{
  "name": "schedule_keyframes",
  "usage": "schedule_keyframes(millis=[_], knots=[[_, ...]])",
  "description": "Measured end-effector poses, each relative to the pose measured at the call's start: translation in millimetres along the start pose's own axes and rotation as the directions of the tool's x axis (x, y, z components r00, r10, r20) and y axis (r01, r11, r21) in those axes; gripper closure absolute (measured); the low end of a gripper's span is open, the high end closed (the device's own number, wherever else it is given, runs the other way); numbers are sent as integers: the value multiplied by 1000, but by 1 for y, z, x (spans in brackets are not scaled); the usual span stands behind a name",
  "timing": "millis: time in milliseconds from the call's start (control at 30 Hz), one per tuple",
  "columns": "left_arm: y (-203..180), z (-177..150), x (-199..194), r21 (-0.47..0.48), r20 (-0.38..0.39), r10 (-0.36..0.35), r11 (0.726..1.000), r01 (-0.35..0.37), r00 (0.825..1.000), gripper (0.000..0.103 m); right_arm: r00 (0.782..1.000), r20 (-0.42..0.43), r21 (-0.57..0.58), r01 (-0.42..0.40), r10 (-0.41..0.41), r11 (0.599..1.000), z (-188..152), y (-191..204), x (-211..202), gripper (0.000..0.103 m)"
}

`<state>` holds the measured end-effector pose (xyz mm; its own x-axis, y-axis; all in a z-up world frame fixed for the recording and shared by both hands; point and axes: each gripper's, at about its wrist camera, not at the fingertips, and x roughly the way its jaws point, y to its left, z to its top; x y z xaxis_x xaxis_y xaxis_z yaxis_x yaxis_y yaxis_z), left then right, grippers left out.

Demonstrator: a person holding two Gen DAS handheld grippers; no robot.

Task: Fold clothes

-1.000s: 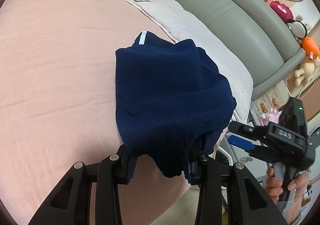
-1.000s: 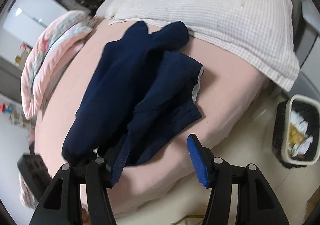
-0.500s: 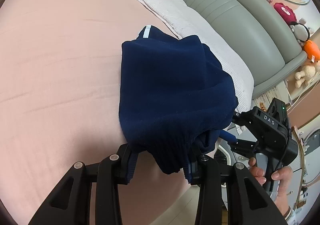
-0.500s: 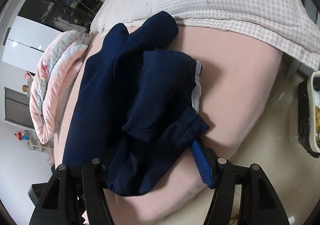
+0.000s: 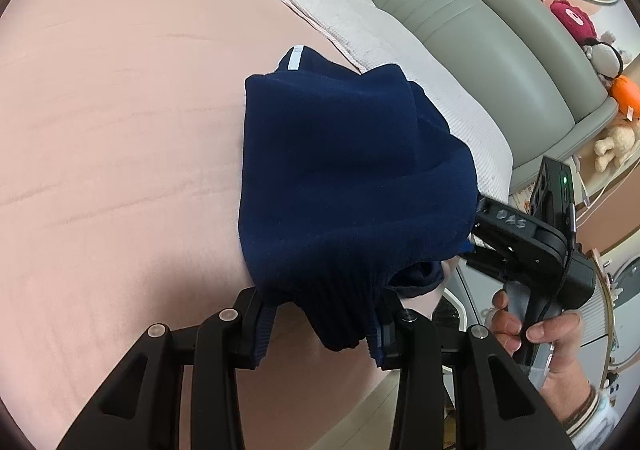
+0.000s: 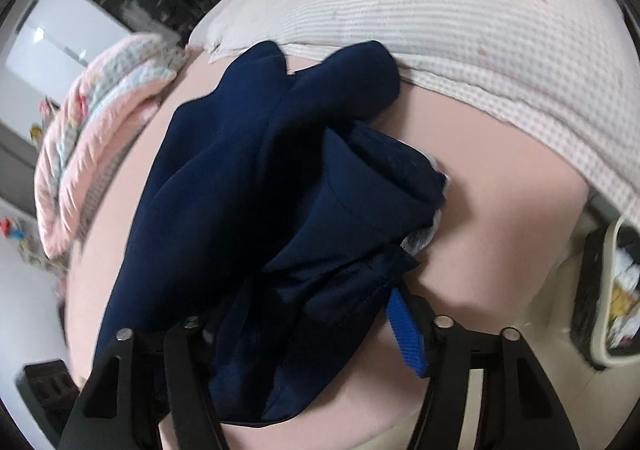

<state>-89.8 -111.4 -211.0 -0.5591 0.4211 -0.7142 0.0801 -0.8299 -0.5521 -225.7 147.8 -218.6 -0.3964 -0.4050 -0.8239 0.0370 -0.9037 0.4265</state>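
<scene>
1. Lying near the bed's point(image 5: 100, 138) corner, the navy garment point(image 5: 344, 178) is bunched on the pink sheet, with its lower hem hanging past the mattress edge toward the pale floor point(image 6: 532, 402).
2. The sheet to the garment's left in the left wrist view is bare and wide; a white waffle-weave blanket point(image 6: 460, 10) borders the garment on its far side, and one navy fold touches that blanket's edge.
3. A grey-green padded headboard point(image 5: 460, 22) rises behind the blanket, with plush toys point(image 5: 568, 14) lined along its top.
4. A folded pink quilt point(image 6: 100, 122) sits at the sheet's far left in the right wrist view, well apart from the garment.
5. A bin point(image 6: 608, 290) with a cream rim stands on the floor beside the bed.
6. The left gripper point(image 5: 320, 330) is clamped on the garment's ribbed hem, which fills the gap between its fingers and droops below them.
7. The right gripper point(image 6: 304, 326), held in a hand point(image 5: 536, 334), has its jaws closing with the garment's lower corner between them; the blue pad point(image 6: 406, 330) of one finger lies just beside the cloth, and the other finger is buried under it, so whether it presses cannot be told.
8. The garment is dark navy, soft and creased into thick overlapping folds, with a small white tab point(image 5: 296, 58) at its far edge and a pale lining point(image 6: 424, 238) peeping out at one fold.
</scene>
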Motion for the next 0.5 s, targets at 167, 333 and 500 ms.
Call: schedule_keyframes(millis=[167, 333, 500], knots=[[-3, 2, 1, 23, 3, 22, 999, -22, 1000, 68, 992, -74, -186, 82, -97, 979, 9, 23, 9, 79], [-4, 4, -3, 37, 44, 45, 998, -47, 998, 68, 985, -84, -292, 121, -151, 949, 15, 51, 15, 89], [2, 6, -12, 34, 94, 59, 997, -62, 994, 73, 990, -67, -303, 102, -128, 947, 9, 68, 18, 90]])
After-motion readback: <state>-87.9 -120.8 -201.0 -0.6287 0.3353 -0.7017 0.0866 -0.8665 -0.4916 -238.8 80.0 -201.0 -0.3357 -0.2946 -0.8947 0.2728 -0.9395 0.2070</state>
